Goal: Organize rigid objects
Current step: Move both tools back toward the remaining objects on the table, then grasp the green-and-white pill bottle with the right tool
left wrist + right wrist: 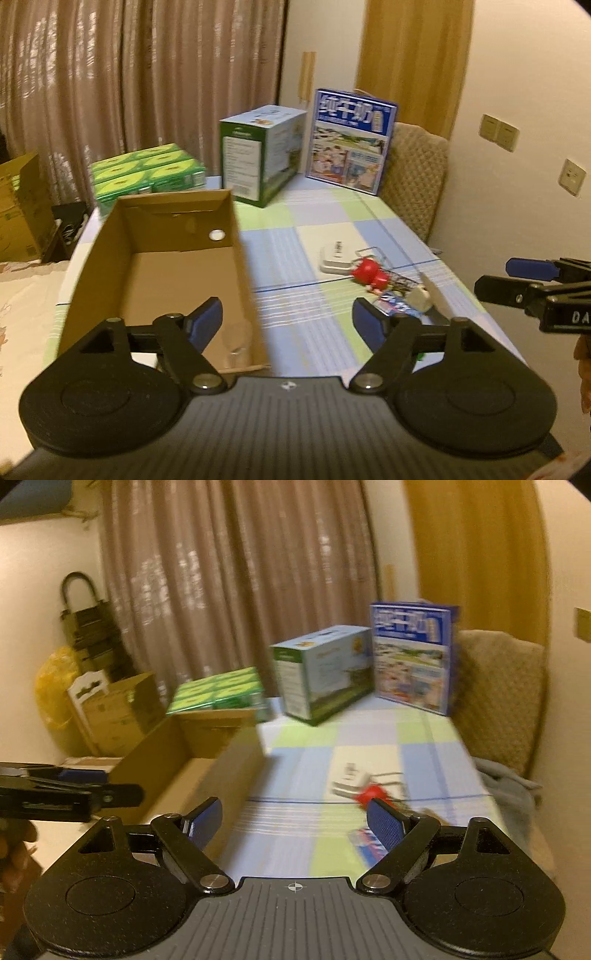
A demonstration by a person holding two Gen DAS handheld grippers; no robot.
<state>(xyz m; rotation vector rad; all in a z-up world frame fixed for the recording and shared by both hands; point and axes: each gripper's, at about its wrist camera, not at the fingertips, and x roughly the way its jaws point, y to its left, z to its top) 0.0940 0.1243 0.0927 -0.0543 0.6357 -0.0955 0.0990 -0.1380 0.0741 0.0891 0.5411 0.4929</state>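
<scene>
An open brown cardboard box [231, 243] stands on the left of the checked tablecloth [295, 258]; something small and clear lies in its near corner [236, 347]. To the right lies a cluster of small things: a flat white device [334, 258], a red toy [369, 275], a wire basket [400, 282], a white plug [419, 297] and a blue packet [397, 306]. My left gripper [288, 321] is open and empty, between the box's right wall and the cluster. My right gripper [295, 821] is open and empty, with the blurred red toy [373, 794] just beyond its right finger.
At the table's far end stand a green carton pack [147, 173], a green-and-white box [262, 155] and a blue picture box [351, 140]. A padded chair [417, 177] stands behind on the right. More cardboard boxes [22, 210] sit on the floor at left.
</scene>
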